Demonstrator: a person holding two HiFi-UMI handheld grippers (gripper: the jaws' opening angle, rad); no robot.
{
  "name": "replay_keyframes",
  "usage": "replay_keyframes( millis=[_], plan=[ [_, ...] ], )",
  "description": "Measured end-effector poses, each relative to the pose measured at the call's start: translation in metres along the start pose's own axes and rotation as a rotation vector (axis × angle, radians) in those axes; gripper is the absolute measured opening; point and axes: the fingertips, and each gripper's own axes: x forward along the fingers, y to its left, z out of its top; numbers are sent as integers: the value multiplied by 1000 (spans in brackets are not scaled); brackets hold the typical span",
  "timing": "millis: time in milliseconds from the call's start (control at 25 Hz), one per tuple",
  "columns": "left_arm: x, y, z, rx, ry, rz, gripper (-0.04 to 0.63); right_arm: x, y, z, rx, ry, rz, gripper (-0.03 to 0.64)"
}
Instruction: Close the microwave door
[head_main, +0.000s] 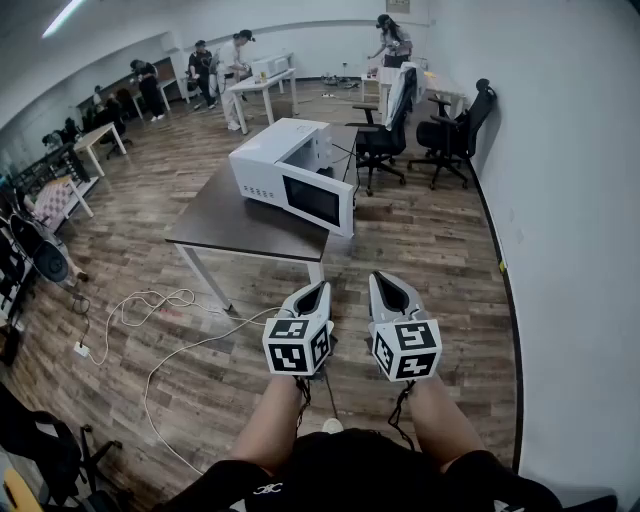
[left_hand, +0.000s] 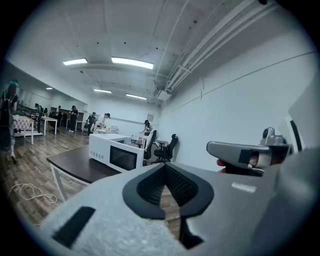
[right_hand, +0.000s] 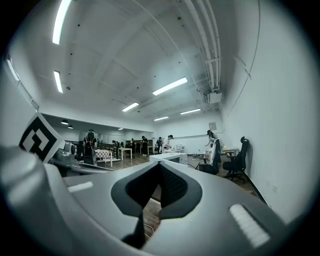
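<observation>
A white microwave (head_main: 272, 158) stands on a dark table (head_main: 225, 222) ahead of me. Its door (head_main: 318, 203), with a dark window, hangs swung open toward the table's near right corner. The left gripper view shows the microwave (left_hand: 117, 152) at mid-distance, and the right gripper view shows it (right_hand: 170, 157) small and far off. My left gripper (head_main: 316, 290) and right gripper (head_main: 380, 283) are held side by side close to my body, well short of the table. Both point forward. The jaws of each are shut with nothing between them (left_hand: 165, 172) (right_hand: 160, 169).
White cables (head_main: 160, 330) lie looped on the wooden floor at the left. Black office chairs (head_main: 385, 140) (head_main: 452, 135) stand behind the table near the white wall (head_main: 570, 200) on the right. Several people work at tables (head_main: 260, 85) at the back of the room.
</observation>
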Motion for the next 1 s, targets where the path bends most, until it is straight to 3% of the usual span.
replay_keyframes(
  millis=[1000],
  plan=[
    [31, 90, -3, -37, 20, -32, 9, 87, 33, -21, -1, 43, -52, 9]
  ],
)
